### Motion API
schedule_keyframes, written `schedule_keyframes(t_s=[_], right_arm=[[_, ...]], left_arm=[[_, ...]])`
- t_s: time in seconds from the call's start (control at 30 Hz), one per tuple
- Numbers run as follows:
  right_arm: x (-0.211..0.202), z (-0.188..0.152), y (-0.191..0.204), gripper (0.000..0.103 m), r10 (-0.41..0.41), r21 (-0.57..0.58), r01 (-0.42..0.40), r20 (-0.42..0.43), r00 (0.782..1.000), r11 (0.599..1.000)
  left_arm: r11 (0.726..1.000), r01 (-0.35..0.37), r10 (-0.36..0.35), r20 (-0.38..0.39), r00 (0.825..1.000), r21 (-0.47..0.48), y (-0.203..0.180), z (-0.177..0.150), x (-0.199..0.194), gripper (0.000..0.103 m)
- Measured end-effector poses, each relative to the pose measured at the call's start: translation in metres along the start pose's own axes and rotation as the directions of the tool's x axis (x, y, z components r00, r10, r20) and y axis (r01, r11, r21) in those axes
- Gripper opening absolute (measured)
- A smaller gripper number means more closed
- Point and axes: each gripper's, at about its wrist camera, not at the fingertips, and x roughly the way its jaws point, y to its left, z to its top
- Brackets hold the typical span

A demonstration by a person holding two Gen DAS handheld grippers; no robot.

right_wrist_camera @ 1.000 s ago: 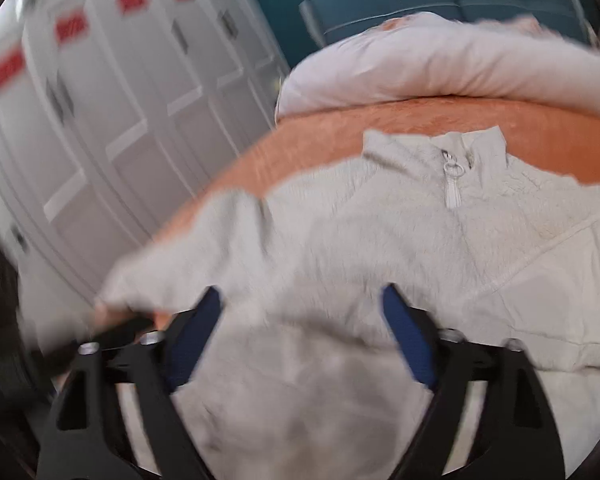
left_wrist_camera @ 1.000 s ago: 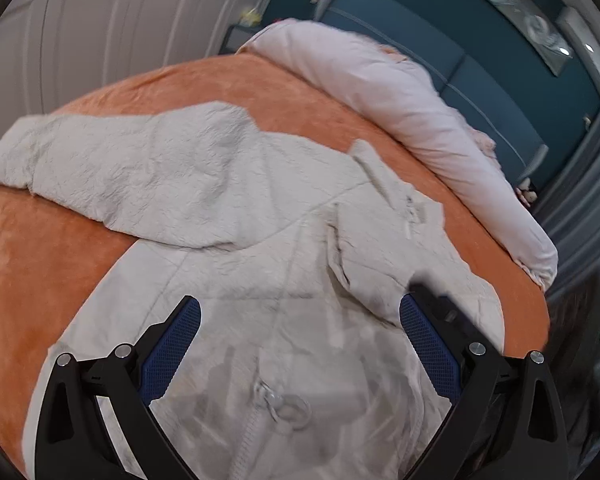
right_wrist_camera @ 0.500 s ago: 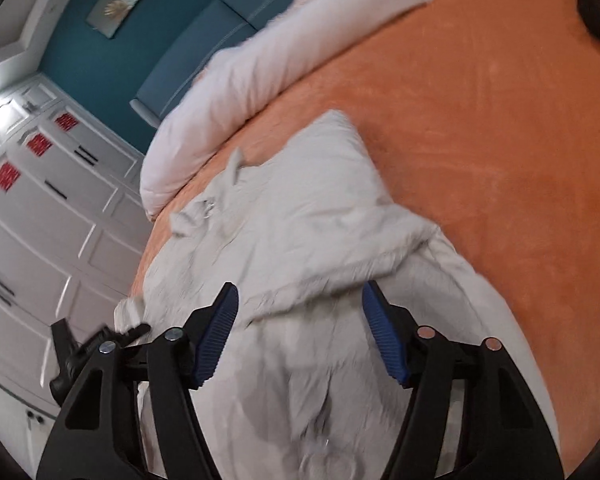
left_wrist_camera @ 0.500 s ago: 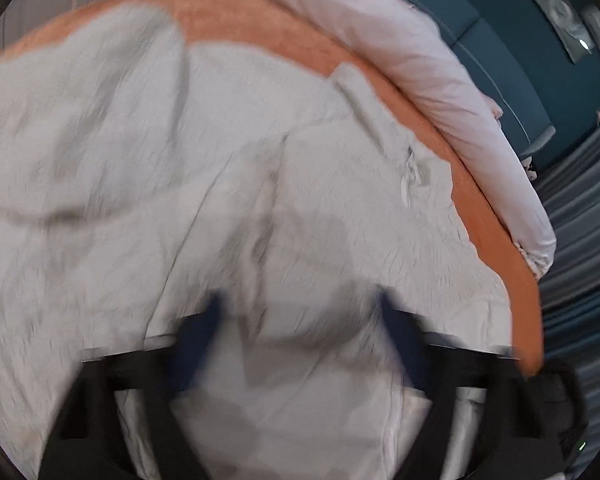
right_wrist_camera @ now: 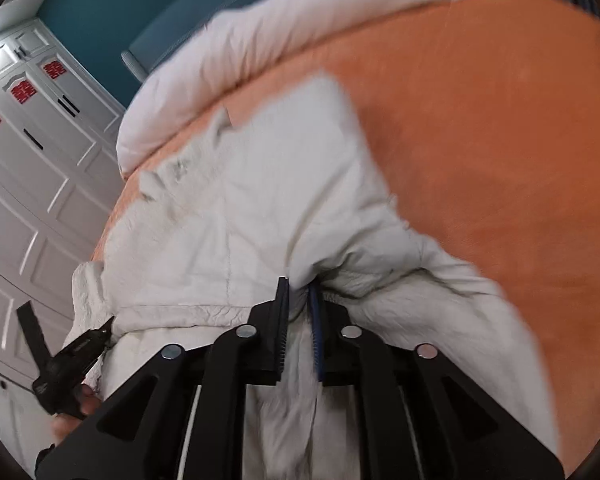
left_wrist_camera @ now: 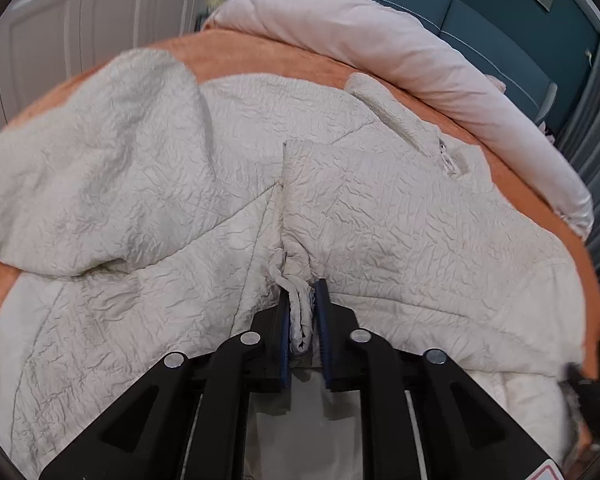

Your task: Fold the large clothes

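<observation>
A large cream fleece jacket [left_wrist_camera: 380,208] with a zip collar [left_wrist_camera: 444,152] lies spread on an orange bed cover [left_wrist_camera: 260,52]. One sleeve [left_wrist_camera: 100,168] is folded across the body at the left. My left gripper [left_wrist_camera: 302,292] is shut on a bunched hem edge of the jacket. In the right wrist view the same jacket [right_wrist_camera: 260,208] lies on the orange cover [right_wrist_camera: 500,140]. My right gripper [right_wrist_camera: 299,292] is shut on a fold of the jacket's edge. The left gripper [right_wrist_camera: 100,330] shows at the lower left there, pinching the hem.
A rolled pale pink duvet [left_wrist_camera: 400,48] lies along the far side of the bed, seen also in the right wrist view [right_wrist_camera: 260,48]. A teal headboard [left_wrist_camera: 480,28] stands behind it. White wardrobe doors [right_wrist_camera: 32,140] stand at the left.
Both grippers were open above the jacket. Both have dropped to its near edge and closed on the fabric.
</observation>
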Motion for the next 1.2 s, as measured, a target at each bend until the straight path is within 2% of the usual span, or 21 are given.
schedule_keyframes(t_s=[0.07,0.13,0.2,0.27,0.33,0.37,0.4,0.47,0.57,0.6,0.67,0.77,0.8,0.83,0.93,1.03,1.13,1.2], right_arm=[[-0.029,-0.002,0.014,0.01,-0.063,-0.037,0.067,0.098,0.993,0.997],[-0.048,0.001,0.033,0.01,-0.058,-0.115,0.082,0.199,0.978,0.99],[-0.041,0.006,0.049,0.011,-0.071,-0.221,0.121,0.222,0.973,0.968],[-0.013,0.008,0.057,0.011,-0.096,-0.287,0.144,0.175,0.98,0.947],[0.029,0.005,0.053,0.01,-0.175,-0.273,0.193,0.089,0.98,0.942],[0.053,0.0,0.038,0.004,-0.215,-0.247,0.214,0.021,0.976,0.945],[0.059,-0.003,0.028,0.003,-0.187,-0.214,0.183,-0.001,0.982,0.96],[0.058,0.001,0.021,0.002,-0.162,-0.17,0.16,-0.002,0.987,0.972],[0.055,0.002,0.031,0.003,-0.2,-0.196,0.194,-0.008,0.98,0.961],[0.043,0.003,0.035,0.007,-0.221,-0.202,0.217,0.003,0.975,0.955],[0.012,-0.011,0.047,0.01,-0.199,-0.232,0.203,0.044,0.979,0.951],[-0.02,-0.039,0.066,0.02,-0.161,-0.28,0.172,0.061,0.985,0.945],[-0.029,-0.05,0.069,0.021,-0.151,-0.29,0.16,0.056,0.987,0.943],[-0.039,-0.064,0.07,0.021,-0.135,-0.298,0.141,0.041,0.99,0.944],[-0.056,-0.097,0.071,0.021,-0.094,-0.284,0.091,0.002,0.996,0.954],[-0.075,-0.12,0.065,0.021,-0.057,-0.273,0.05,-0.017,0.998,0.961],[-0.078,-0.142,0.062,0.021,-0.049,-0.27,0.036,-0.043,0.998,0.962],[-0.075,-0.155,0.058,0.022,-0.057,-0.278,0.042,-0.047,0.997,0.96]], left_arm=[[1.0,-0.012,0.012,0.011,1.0,0.007,0.0,-0.001,0.0,0.016],[1.0,-0.015,0.015,0.021,1.0,0.011,-0.001,-0.004,0.002,0.016],[1.0,-0.016,0.016,0.027,1.0,0.013,-0.002,-0.005,0.003,0.016],[1.0,-0.01,0.01,0.031,0.999,0.009,-0.002,-0.005,0.004,0.016],[1.0,-0.004,0.004,0.034,0.999,0.004,-0.001,-0.006,0.004,0.017],[1.0,-0.001,0.001,0.035,0.999,0.003,0.001,-0.009,0.003,0.017],[1.0,0.002,-0.002,0.037,0.999,0.002,0.0,-0.009,0.004,0.017],[1.0,0.009,-0.009,0.035,0.999,0.002,0.003,-0.011,0.004,0.017],[1.0,0.016,-0.016,0.032,0.999,-0.004,0.004,-0.008,0.005,0.017],[1.0,0.022,-0.021,0.03,0.999,-0.01,0.005,-0.007,0.003,0.018],[0.999,0.038,-0.037,0.019,0.999,-0.03,0.01,-0.006,-0.004,0.02],[0.994,0.076,-0.074,0.023,0.997,-0.076,0.029,-0.011,-0.037,0.027],[0.992,0.083,-0.08,0.035,0.996,-0.098,0.04,-0.016,-0.054,0.037],[0.991,0.078,-0.074,0.048,0.996,-0.111,0.048,-0.019,-0.066,0.045],[0.991,0.026,-0.013,0.097,0.995,-0.134,0.085,-0.034,-0.114,0.052],[0.981,-0.08,0.101,0.115,0.988,-0.174,0.131,-0.046,-0.153,0.059],[0.956,-0.14,0.17,0.098,0.981,-0.259,0.174,-0.049,-0.167,0.068],[0.92,-0.157,0.195,0.072,0.978,-0.36,0.21,-0.044,-0.17,0.068]])
